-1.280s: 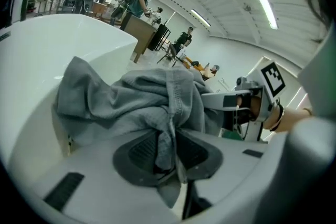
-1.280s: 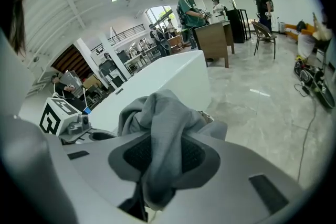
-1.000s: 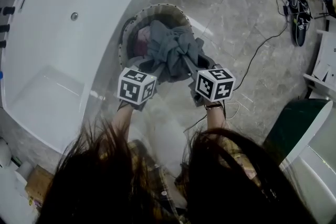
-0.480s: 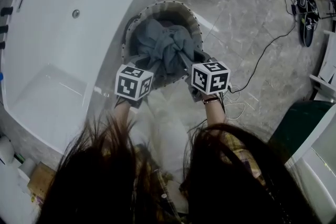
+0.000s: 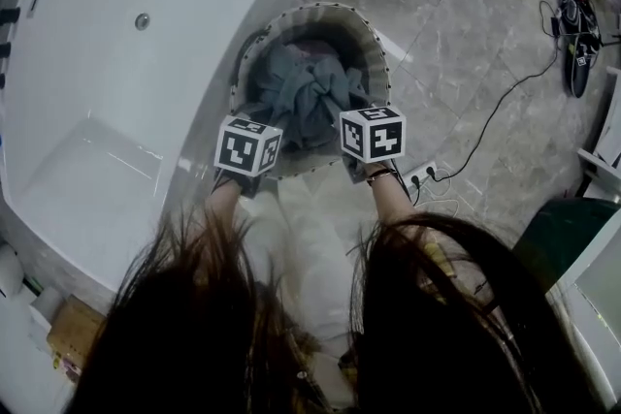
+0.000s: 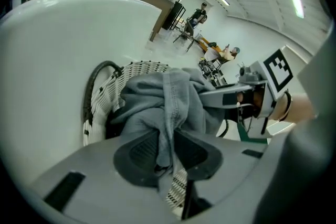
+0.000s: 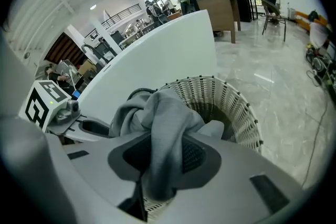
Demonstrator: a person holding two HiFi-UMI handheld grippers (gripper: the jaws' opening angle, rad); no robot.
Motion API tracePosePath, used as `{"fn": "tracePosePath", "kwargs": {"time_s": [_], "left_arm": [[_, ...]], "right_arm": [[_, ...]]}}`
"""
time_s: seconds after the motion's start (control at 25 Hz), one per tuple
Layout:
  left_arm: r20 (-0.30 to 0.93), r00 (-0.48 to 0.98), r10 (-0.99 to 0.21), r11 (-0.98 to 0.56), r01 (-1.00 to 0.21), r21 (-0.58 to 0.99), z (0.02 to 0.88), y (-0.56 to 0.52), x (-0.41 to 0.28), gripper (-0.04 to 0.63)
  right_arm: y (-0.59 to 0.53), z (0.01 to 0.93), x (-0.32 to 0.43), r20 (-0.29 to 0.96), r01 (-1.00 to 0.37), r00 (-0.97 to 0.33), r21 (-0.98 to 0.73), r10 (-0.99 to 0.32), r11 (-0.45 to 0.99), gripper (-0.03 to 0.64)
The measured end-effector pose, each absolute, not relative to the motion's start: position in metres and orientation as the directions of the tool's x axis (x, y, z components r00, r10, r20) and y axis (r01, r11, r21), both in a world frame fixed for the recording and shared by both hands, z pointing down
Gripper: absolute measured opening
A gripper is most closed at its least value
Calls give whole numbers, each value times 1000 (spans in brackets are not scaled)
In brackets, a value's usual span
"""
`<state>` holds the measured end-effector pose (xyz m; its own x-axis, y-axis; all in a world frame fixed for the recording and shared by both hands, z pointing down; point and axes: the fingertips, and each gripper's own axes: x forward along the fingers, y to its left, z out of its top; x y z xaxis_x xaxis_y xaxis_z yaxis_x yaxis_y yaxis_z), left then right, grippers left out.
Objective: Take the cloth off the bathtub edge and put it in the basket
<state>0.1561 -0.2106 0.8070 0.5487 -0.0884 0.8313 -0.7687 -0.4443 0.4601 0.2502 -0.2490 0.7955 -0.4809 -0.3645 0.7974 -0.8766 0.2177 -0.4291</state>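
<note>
On grey marble floor (image 5: 466,15): white bathtub (image 5: 87,63) w/ basket (image 5: 374,39) beside.

I had the head view looking steeply down from above; both gripper views sat close behind their own jaws, all three sharing the basket (image 5: 376,42) beyond them.

No legible txt (gripper cubes (image 5: 248,146) show only b/w square markers).

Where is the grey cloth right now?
Head view, middle: the cloth is bunched at the top of the basket beside the bathtub, held by the left gripper and right gripper.
</note>
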Motion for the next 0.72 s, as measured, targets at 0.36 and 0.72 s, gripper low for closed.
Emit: {"fn": "tracePosePath", "kwargs": {"time_s": [0.36, 0.72], "left_arm": [[850, 526, -27, -414, -780, 470, 848, -201, 145, 67], [858, 512, 23, -414, -777, 475, 870, -190, 146, 66]], "right_arm": [[-240, 840, 238, 850, -894, -441, -388, -289, 225, 118], [-225, 866, 240, 881, -907, -408, -361, -240, 215, 121]]}}
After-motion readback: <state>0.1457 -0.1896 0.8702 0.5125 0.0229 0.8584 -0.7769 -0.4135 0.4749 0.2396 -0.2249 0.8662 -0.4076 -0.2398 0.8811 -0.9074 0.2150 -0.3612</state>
